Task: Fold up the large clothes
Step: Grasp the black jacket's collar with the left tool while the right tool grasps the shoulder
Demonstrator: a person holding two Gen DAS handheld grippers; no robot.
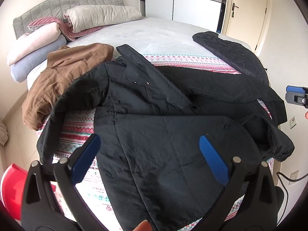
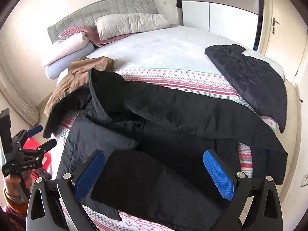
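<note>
One black coat point(image 1: 163, 104) lies spread and rumpled on the patterned blanket point(image 1: 77, 123), directly ahead of and beneath both grippers, collar turned up, one sleeve folded across the front. Left gripper point(image 1: 150, 154) and right gripper point(image 2: 154, 169) both hover with jaws wide, holding nothing. Beyond them lie one brown garment point(image 1: 63, 71), one black quilted garment point(image 2: 254, 80) and three pillows point(image 1: 100, 16).
</note>
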